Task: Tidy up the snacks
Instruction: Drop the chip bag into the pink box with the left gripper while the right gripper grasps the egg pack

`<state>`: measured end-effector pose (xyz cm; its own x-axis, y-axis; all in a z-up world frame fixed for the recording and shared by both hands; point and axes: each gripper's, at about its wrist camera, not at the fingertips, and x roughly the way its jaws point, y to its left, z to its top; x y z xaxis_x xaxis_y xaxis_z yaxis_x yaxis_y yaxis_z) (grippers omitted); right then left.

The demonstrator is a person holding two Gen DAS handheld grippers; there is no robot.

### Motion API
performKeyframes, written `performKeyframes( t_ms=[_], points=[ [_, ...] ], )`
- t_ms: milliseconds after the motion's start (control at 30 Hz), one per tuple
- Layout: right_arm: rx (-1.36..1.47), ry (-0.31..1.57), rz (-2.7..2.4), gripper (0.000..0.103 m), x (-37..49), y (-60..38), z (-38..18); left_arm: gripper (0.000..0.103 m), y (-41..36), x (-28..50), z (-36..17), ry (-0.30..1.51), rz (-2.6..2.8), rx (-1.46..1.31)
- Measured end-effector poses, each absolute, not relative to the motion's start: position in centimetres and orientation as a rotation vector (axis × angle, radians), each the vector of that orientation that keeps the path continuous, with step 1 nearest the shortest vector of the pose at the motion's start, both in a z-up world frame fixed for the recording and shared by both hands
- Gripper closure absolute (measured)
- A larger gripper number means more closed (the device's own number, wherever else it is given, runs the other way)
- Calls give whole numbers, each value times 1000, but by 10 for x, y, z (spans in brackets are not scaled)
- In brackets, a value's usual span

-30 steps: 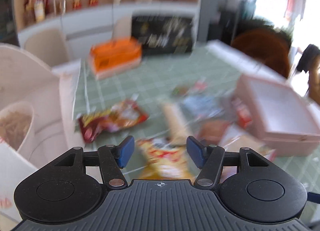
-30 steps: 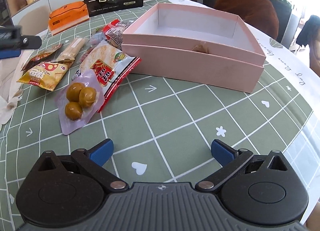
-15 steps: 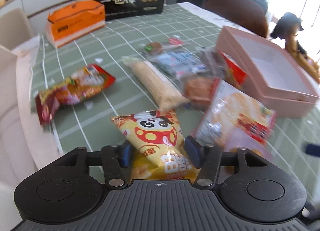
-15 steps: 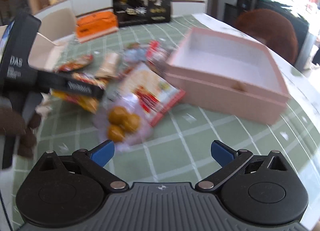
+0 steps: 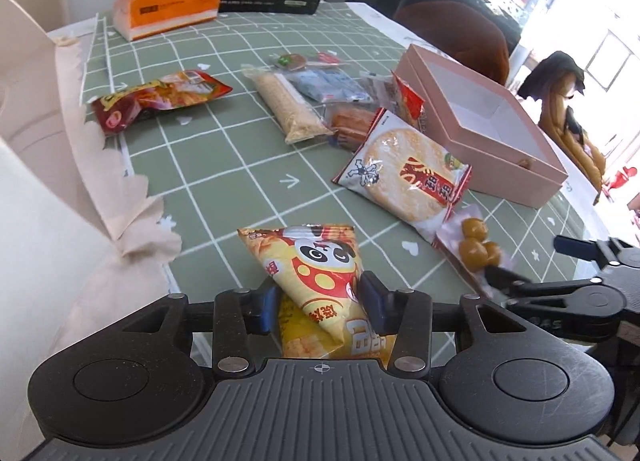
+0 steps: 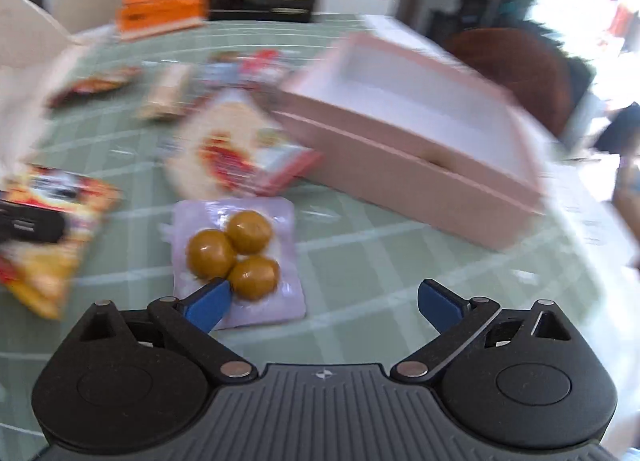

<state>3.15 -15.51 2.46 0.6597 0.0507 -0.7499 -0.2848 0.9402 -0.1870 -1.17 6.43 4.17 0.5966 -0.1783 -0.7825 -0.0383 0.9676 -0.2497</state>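
1. Left wrist view: my left gripper [image 5: 320,301] has just been closing, and the panda bag [image 5: 308,261] sits between the pads, which are at its sides; whether they already pinch it I cannot tell for sure, but they look to be in contact.
2. The panda bag lies at the near edge of the table [image 5: 224,165], its long axis running away from me along my fingers, so the jaws cross its narrow width.
3. The pink box [image 5: 492,157] stands toward the far right edge of the table, well apart from the bag. What shows of its inside is bare white; I see no snack in it.
4. Between bag and box lie the rice cracker pack [image 5: 404,173] and the ball pouch [image 5: 476,245]; a lift of the bag would, I judge, have to pass over them.
5. My right gripper [image 5: 536,261] shows at the right edge of the table, at the ball pouch.
6. Right wrist view, blurred: my right gripper [image 6: 322,297] stands wide with nothing gripped. The ball pouch [image 6: 236,249] lies just ahead and to the left of centre, with the left pad over its near corner and the right pad over bare table.
7. The pink box [image 6: 420,165] lies ahead to the right, nearer this hand than the left; its visible floor looks empty.
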Motion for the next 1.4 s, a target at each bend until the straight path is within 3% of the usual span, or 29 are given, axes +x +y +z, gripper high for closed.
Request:
performKeyframes(
  t_ms=[300,467,667,700,767,967,1033,1200,1400],
  points=[
    [-36,882,357,5,44,-174,33,55,51,-29,49,963,-137,-239],
    [-109,906,348,35,55,-161,25,55,40,-35,52,955,-197,-235],
    [-147,922,388,37,26,-179,41,56,19,-30,74,870,-284,-204],
    [-129,918,380,58,22,-188,44,56,15,-26,80,851,-299,-202],
    [-95,917,342,72,14,-204,50,56,6,-9,101,797,-340,-203],
    [-5,877,251,72,4,-241,57,54,-29,68,165,571,-415,-224],
    [4,886,241,71,2,-247,53,54,-41,108,174,584,-441,-256],
    [8,880,211,42,-12,-258,50,55,-55,133,160,609,-432,-254],
    [86,897,237,37,-22,-277,46,55,-34,91,109,730,-418,-287]
  ],
)
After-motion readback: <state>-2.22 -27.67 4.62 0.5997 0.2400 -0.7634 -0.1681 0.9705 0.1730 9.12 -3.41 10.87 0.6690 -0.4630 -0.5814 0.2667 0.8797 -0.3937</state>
